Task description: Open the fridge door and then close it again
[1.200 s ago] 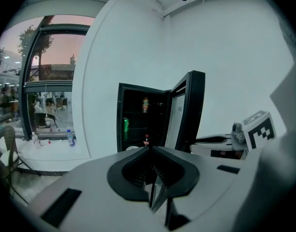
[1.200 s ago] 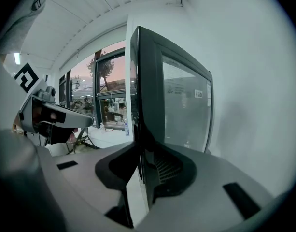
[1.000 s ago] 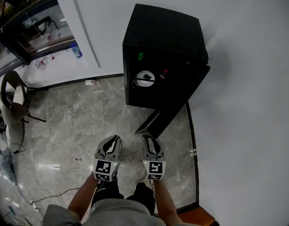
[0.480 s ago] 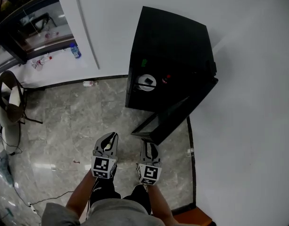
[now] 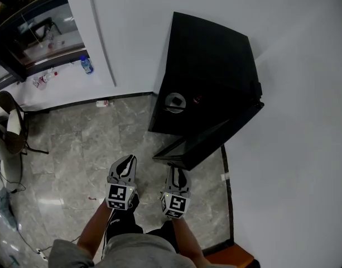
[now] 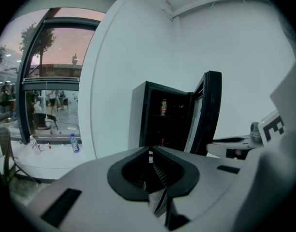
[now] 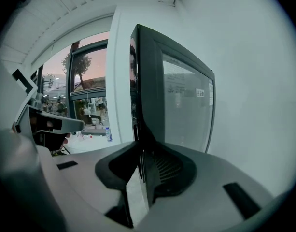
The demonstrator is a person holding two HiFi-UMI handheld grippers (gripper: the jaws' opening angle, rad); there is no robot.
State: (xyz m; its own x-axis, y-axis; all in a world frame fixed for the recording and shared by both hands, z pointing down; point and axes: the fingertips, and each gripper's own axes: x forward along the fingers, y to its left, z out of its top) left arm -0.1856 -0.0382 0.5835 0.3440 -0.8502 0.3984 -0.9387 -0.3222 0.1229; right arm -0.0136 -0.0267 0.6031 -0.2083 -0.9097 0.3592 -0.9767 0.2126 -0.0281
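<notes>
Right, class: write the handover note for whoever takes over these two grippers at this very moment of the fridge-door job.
Left gripper: jaws together, empty, held beside the other gripper and clear of the fridge.
Right gripper: clamped on the free edge of the door.
Things: the fridge stands against the white wall, and its door stands open.
Done: door opened.
Left: swing the door shut with the gripper that holds it, then let go.
</notes>
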